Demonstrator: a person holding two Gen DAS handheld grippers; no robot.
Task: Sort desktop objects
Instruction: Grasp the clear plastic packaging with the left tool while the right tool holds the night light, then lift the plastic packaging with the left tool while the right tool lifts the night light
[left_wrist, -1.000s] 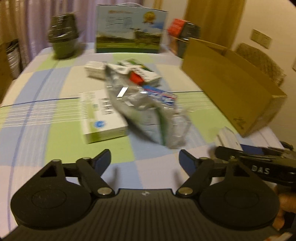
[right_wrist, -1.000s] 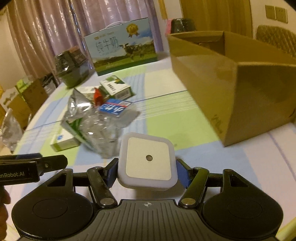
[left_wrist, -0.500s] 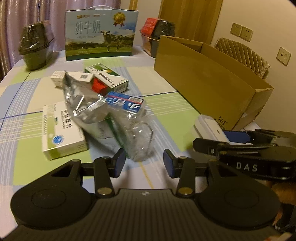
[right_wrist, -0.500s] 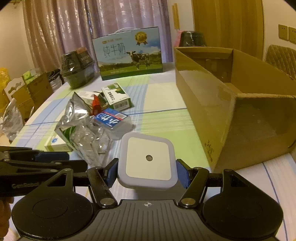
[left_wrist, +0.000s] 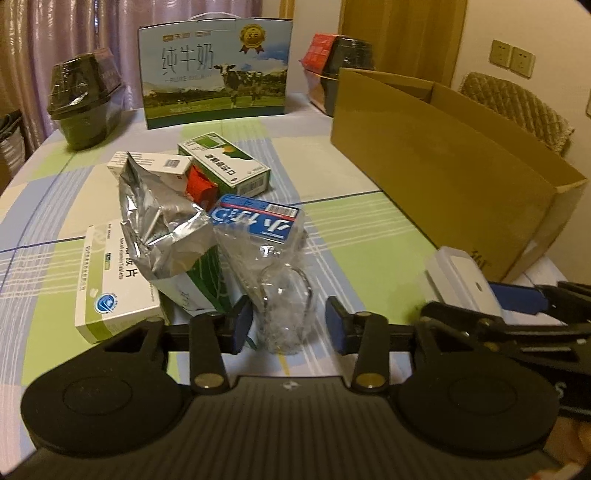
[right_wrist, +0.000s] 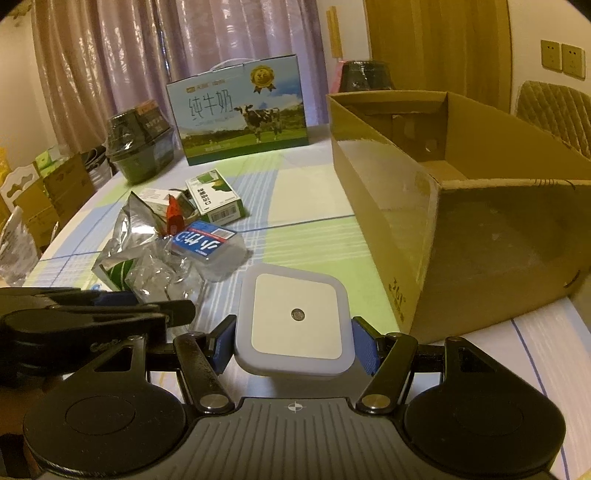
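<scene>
Here, taking the cardboard box (right_wrist: 461, 206) as the landmark, from largest to smallest:

Table (left_wrist: 351, 206), covered in a checked cloth of green, blue and cream; the box stands on it, open at the top, long side toward the clutter.

Milk carton with a cow picture (left_wrist: 216, 70), upright, well to the left of the box at the far edge.

Dark wrapped tub (left_wrist: 83, 99), farther left from the box than the milk carton.

Heap of small goods to the left of the box, apart from it: a crumpled silver foil bag (left_wrist: 162, 225), a white and green medicine box (left_wrist: 114, 284) at the heap's near left, a green and white box (left_wrist: 225, 166) at the far side, a blue-labelled clear pack (left_wrist: 255, 221) nearest the box, and crinkled clear plastic wrap (left_wrist: 284, 299) at the near end.

Left claw (left_wrist: 290, 325), fingers spread open, one on each side of the near end of the plastic wrap; whether they touch it cannot be told.

Right claw (right_wrist: 293, 345), clenched on a square white night light (right_wrist: 293, 321), held off the table just beside the box's near left corner, outside it.
</scene>
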